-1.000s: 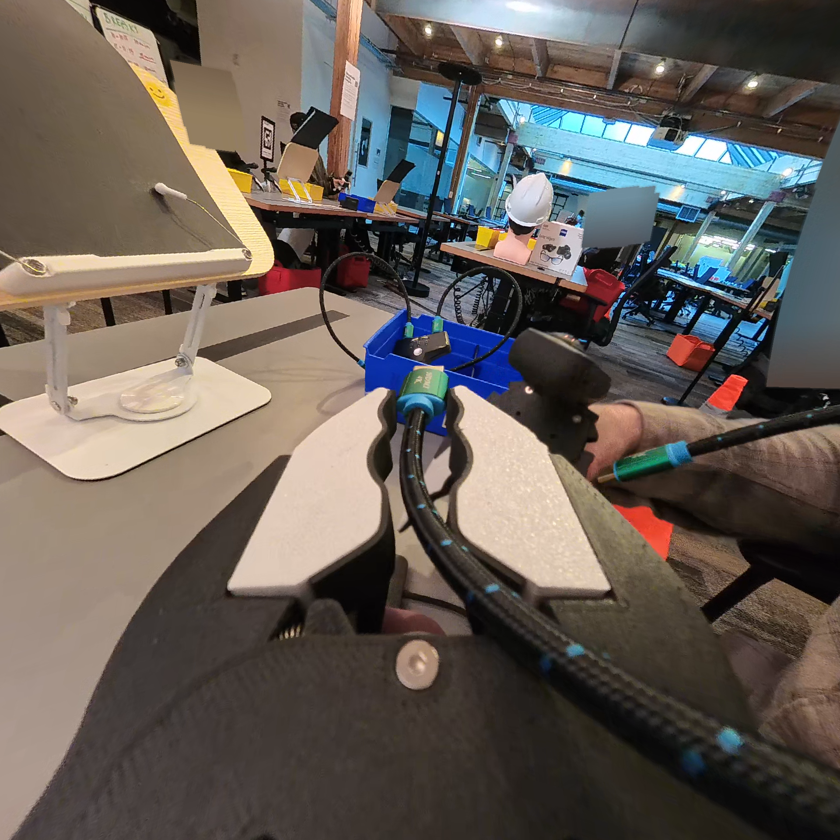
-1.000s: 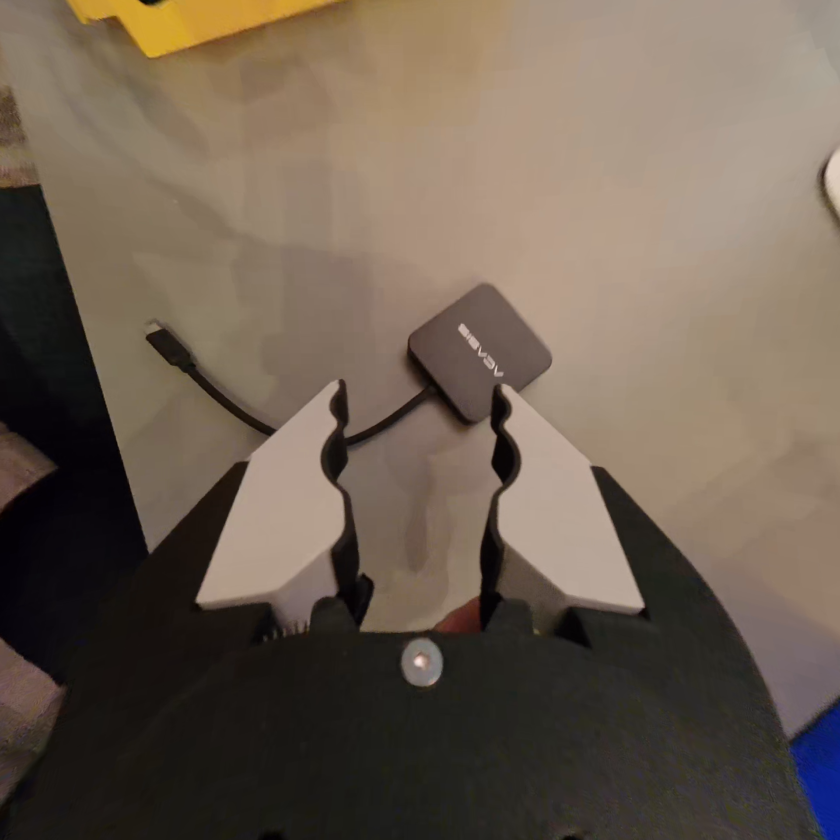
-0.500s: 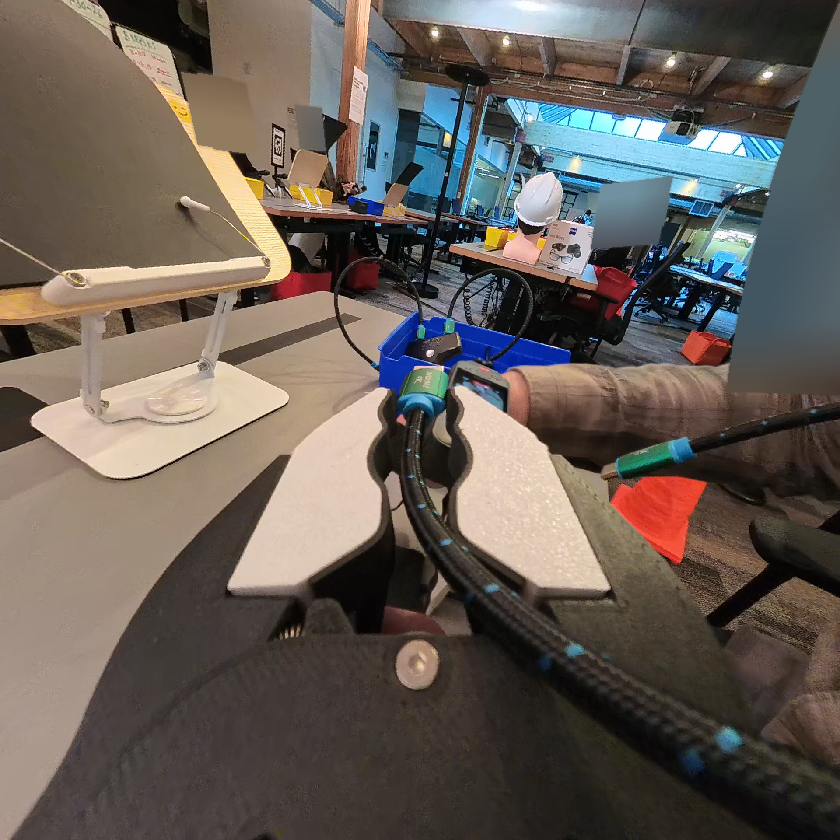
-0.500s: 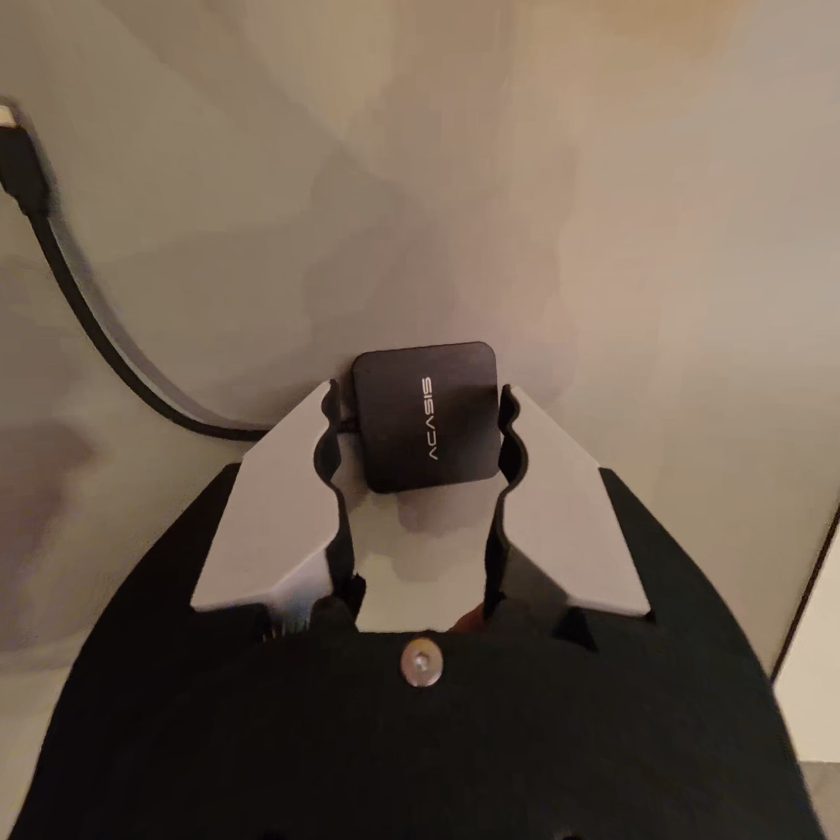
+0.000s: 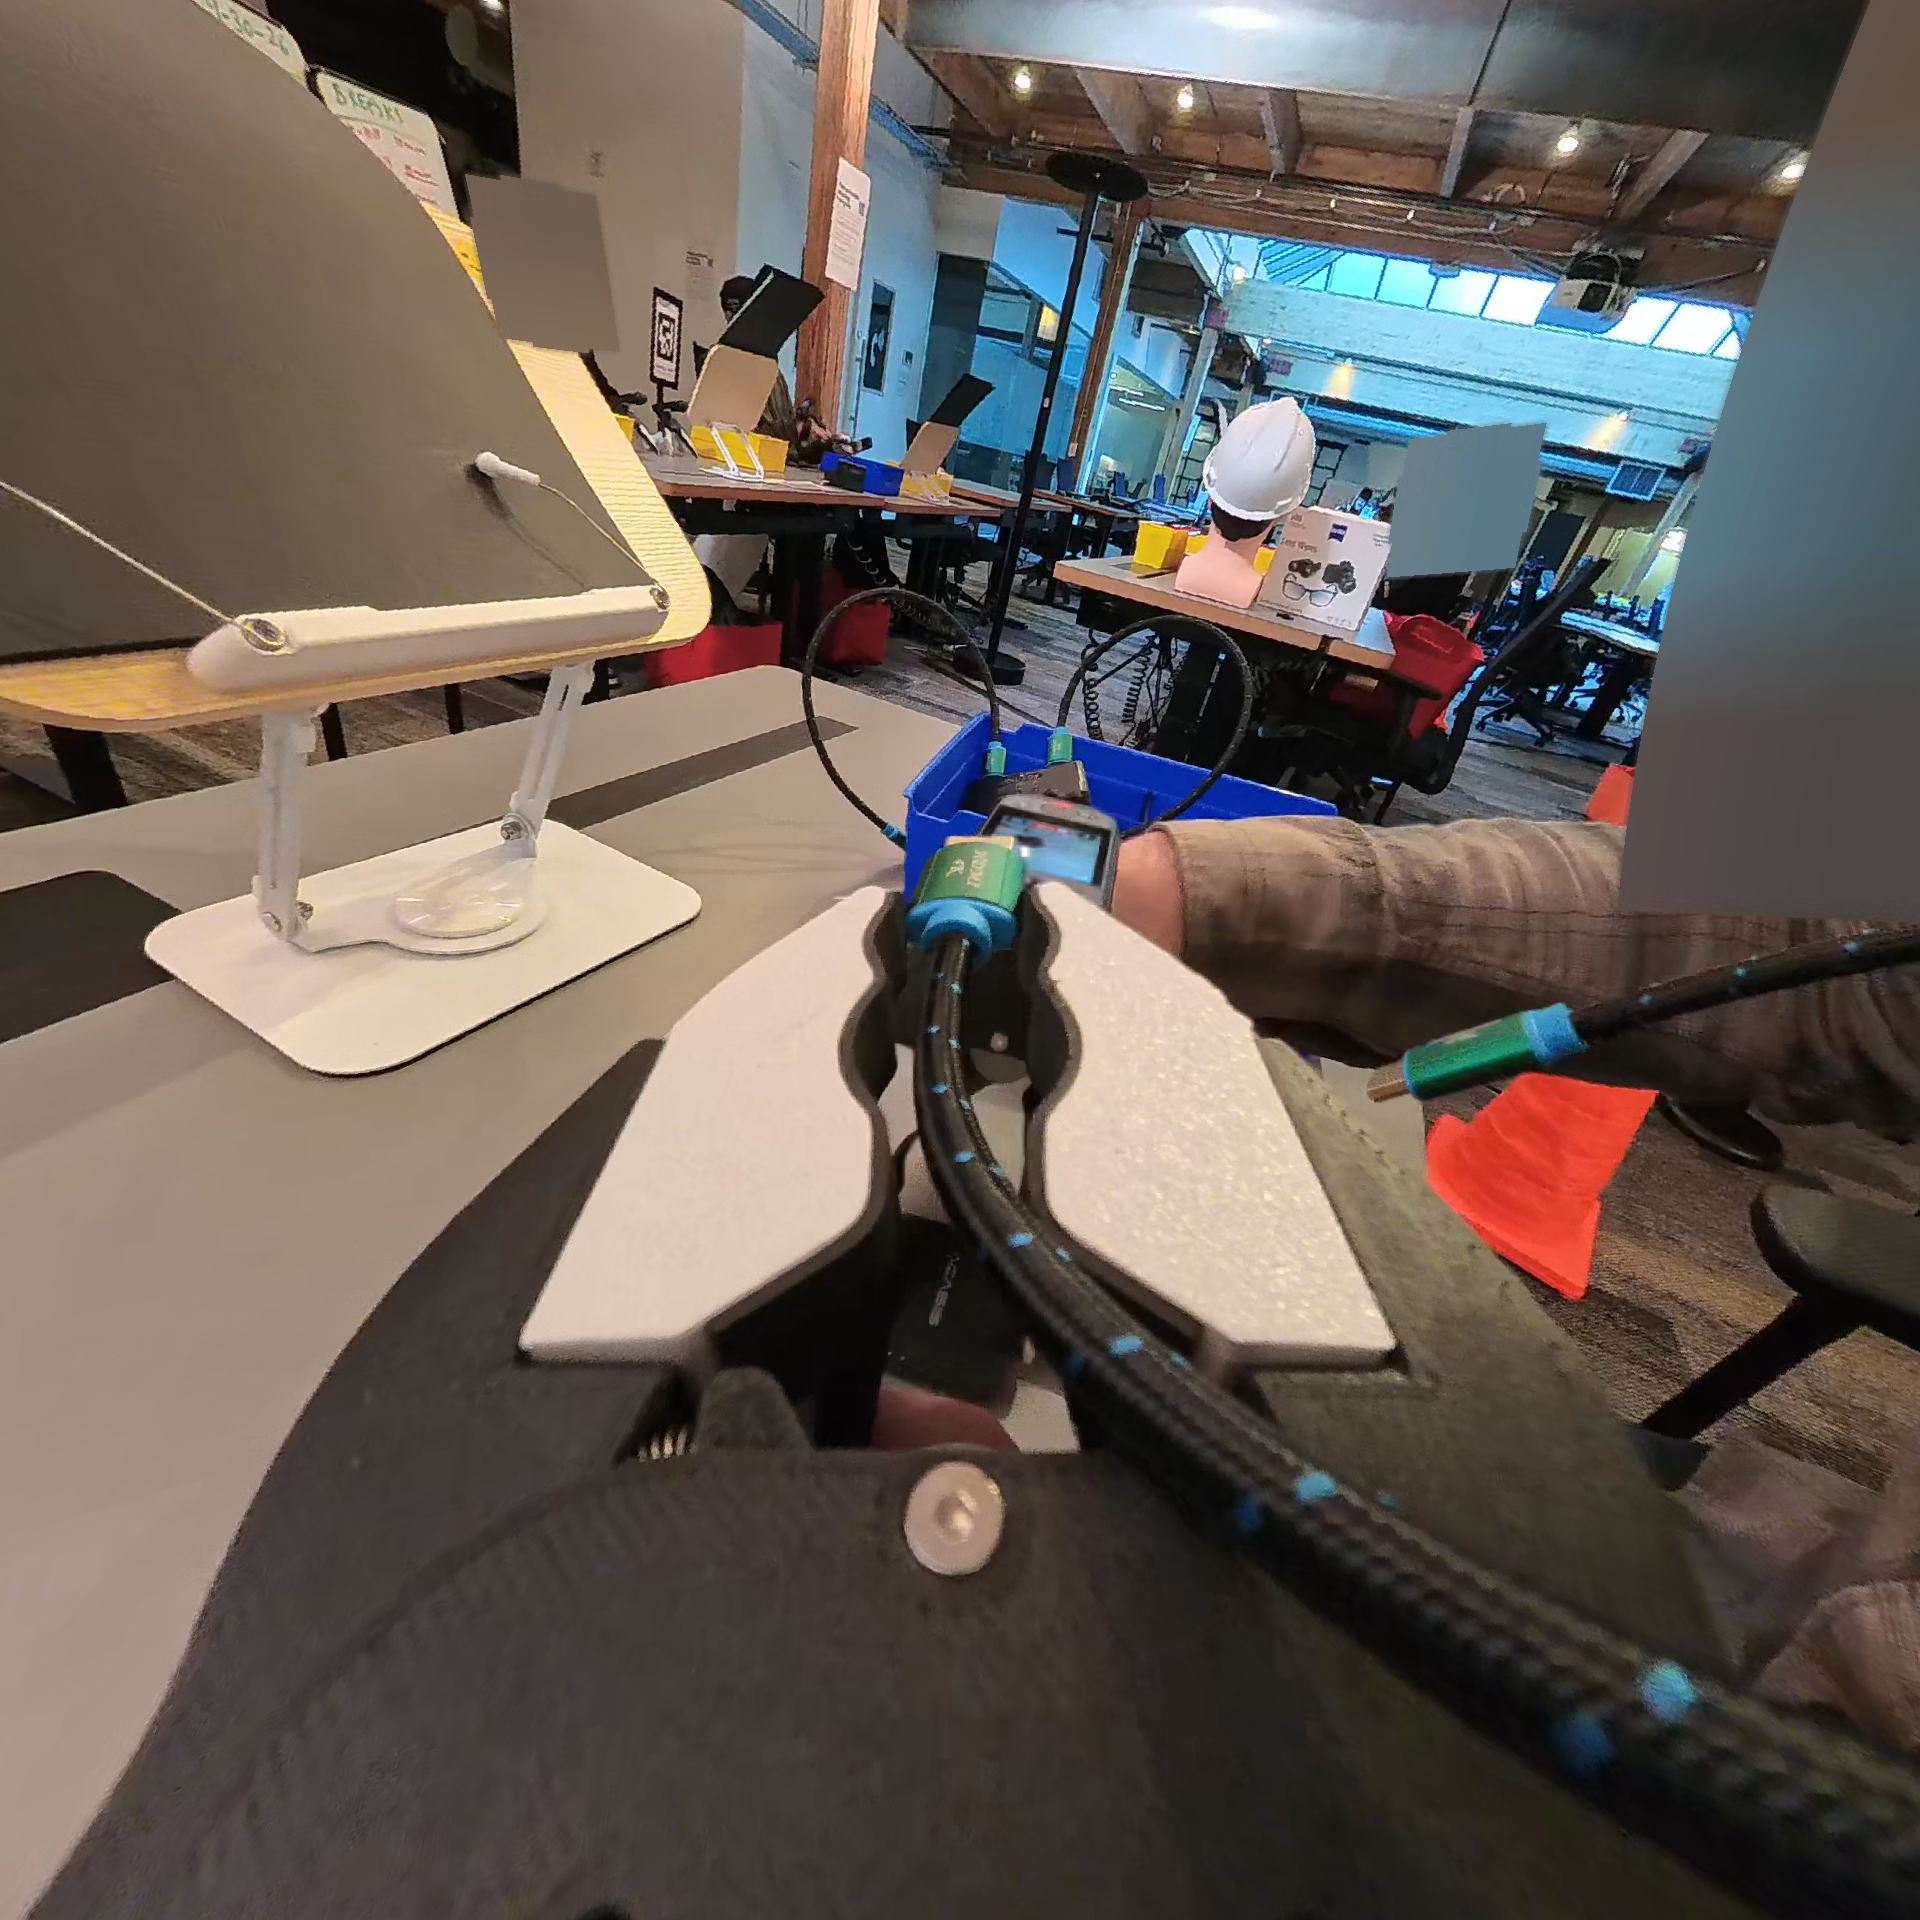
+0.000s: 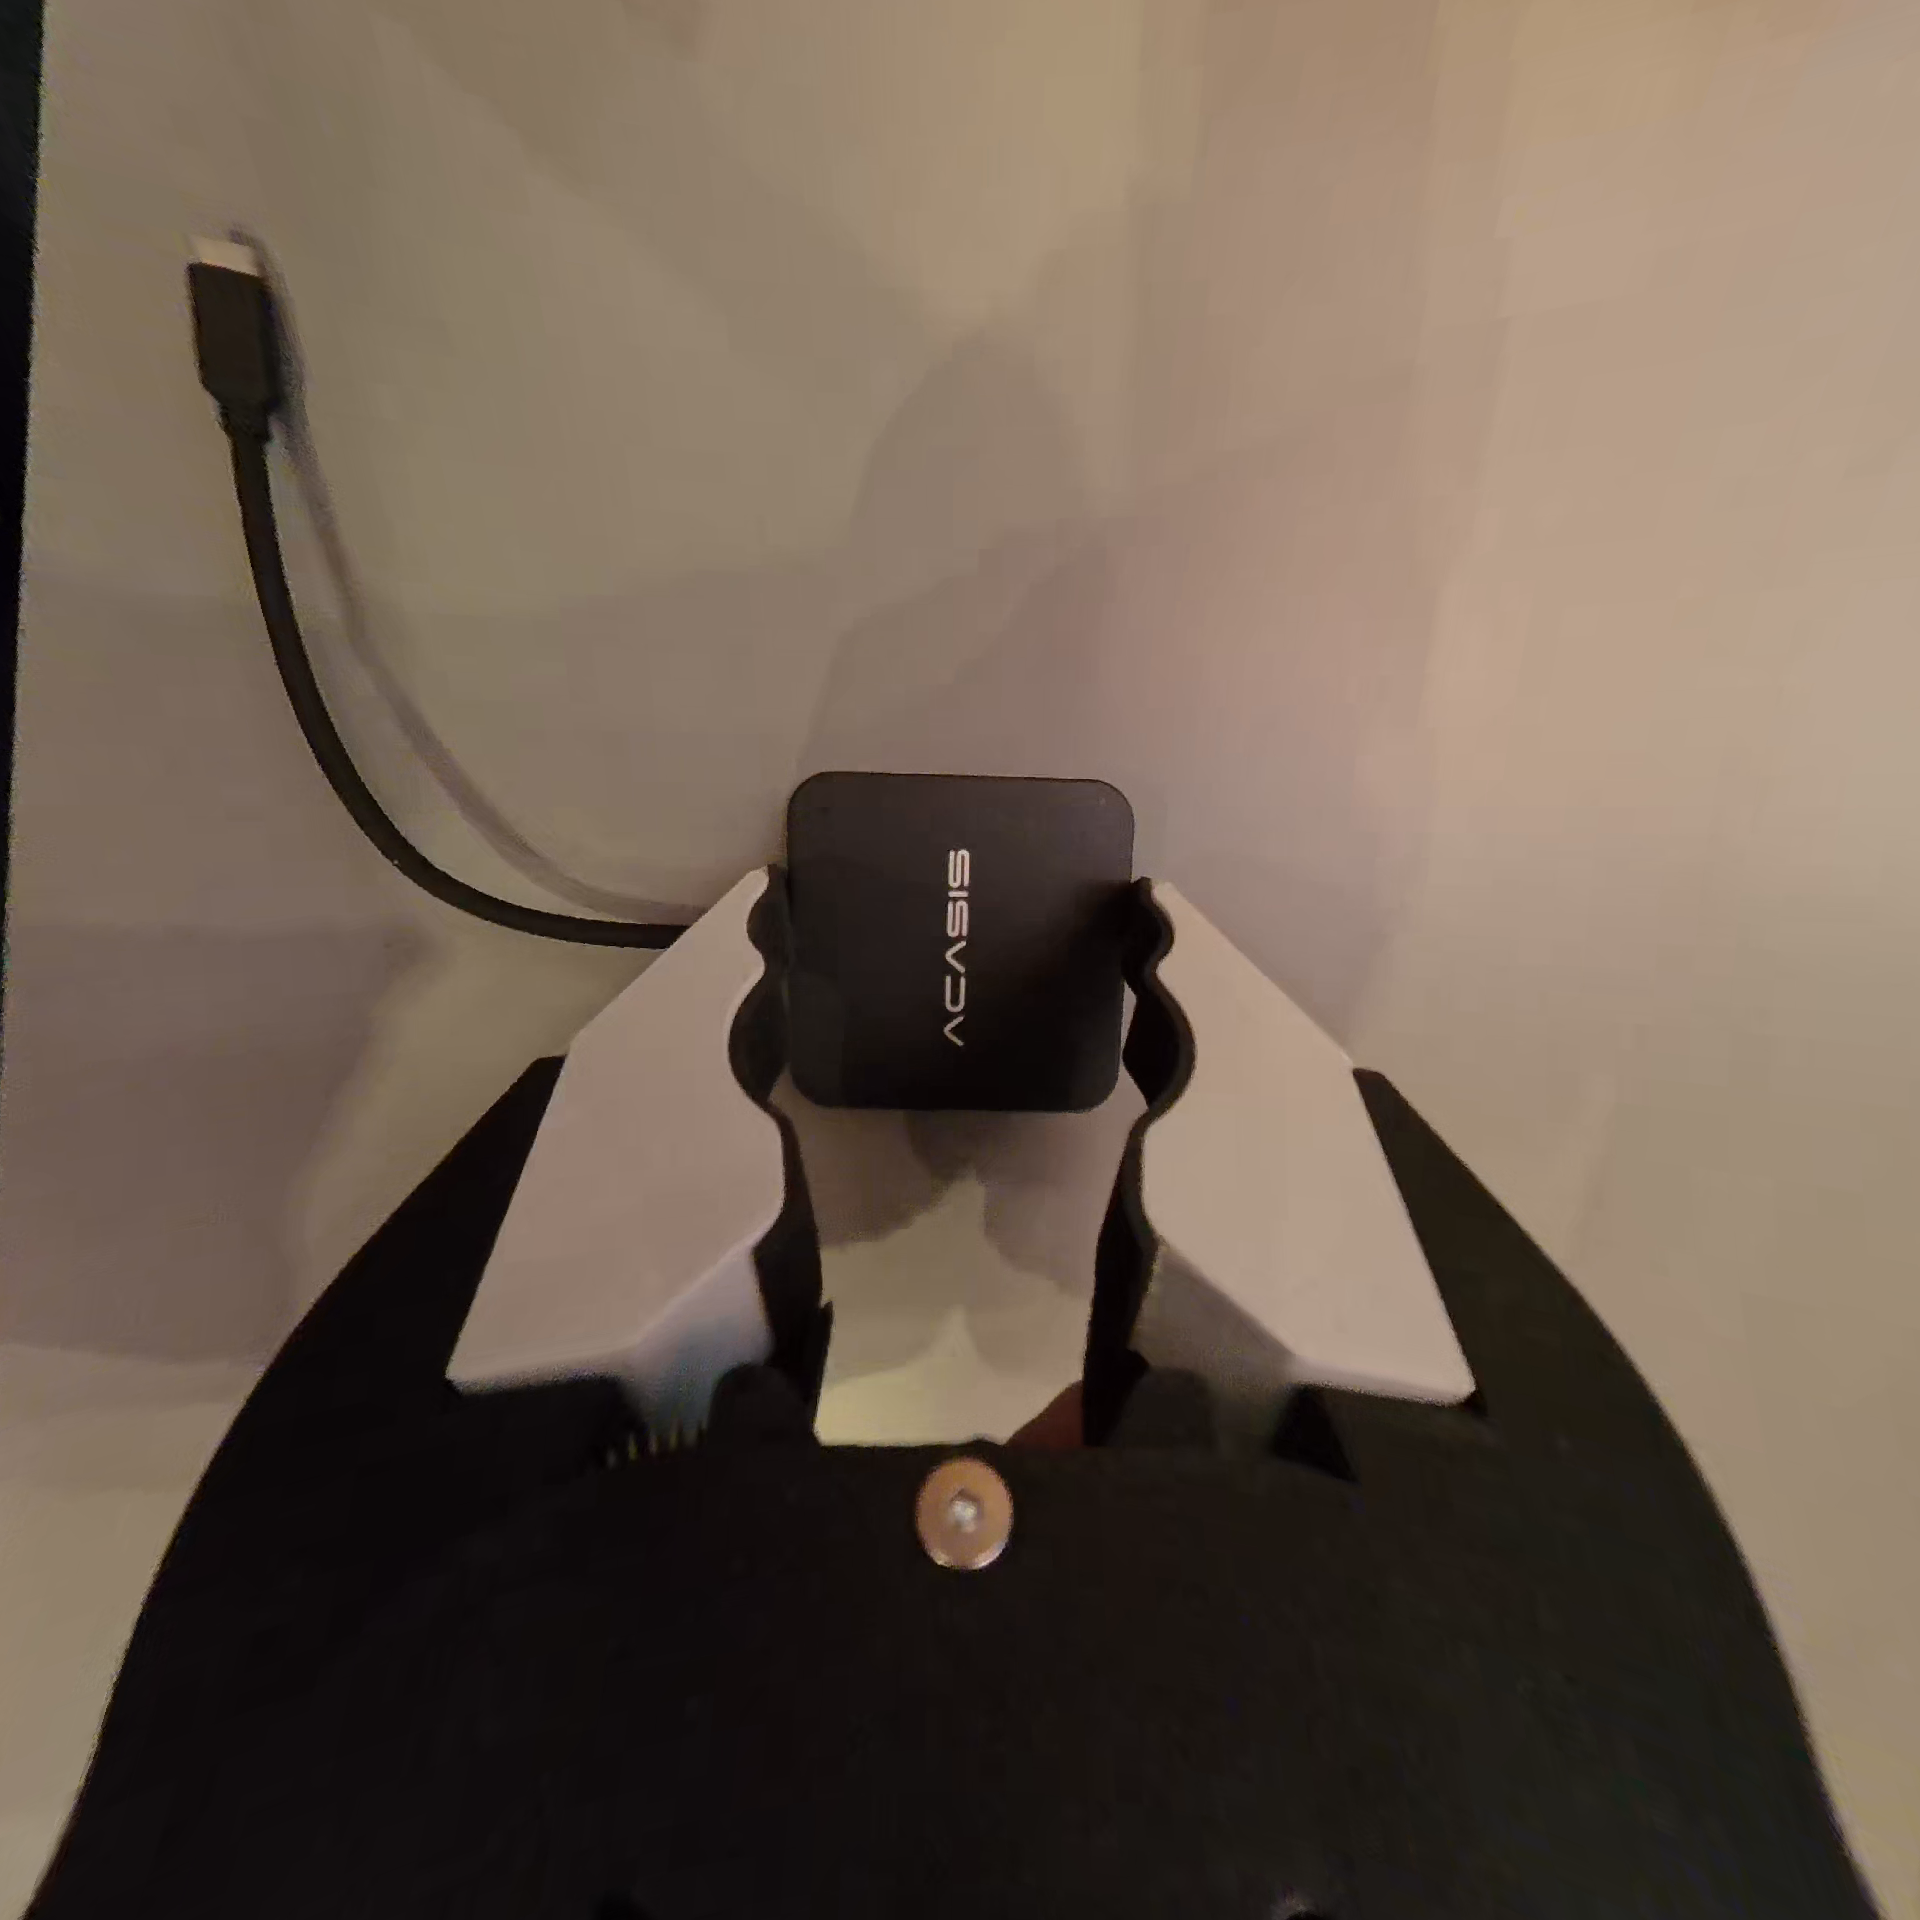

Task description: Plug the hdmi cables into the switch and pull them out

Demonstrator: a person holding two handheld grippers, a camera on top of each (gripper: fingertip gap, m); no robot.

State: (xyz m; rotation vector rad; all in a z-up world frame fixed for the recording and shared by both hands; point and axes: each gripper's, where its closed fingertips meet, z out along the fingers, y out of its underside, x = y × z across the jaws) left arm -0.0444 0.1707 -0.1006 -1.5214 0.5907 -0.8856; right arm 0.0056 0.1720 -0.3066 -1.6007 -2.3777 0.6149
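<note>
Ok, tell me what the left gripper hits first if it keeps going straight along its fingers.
Probably the small device with a lit screen just past the left gripper and the green HDMI plug it clamps; the blue bin lies beyond. Depth is unclear.

Ahead of the claw spreads an open workshop: wood-beamed ceiling (image 5: 1351, 156) with spotlights, skylights (image 5: 1507, 296) far right, rows of desks (image 5: 1195, 597), a timber post (image 5: 831, 208) ahead-left.
</note>
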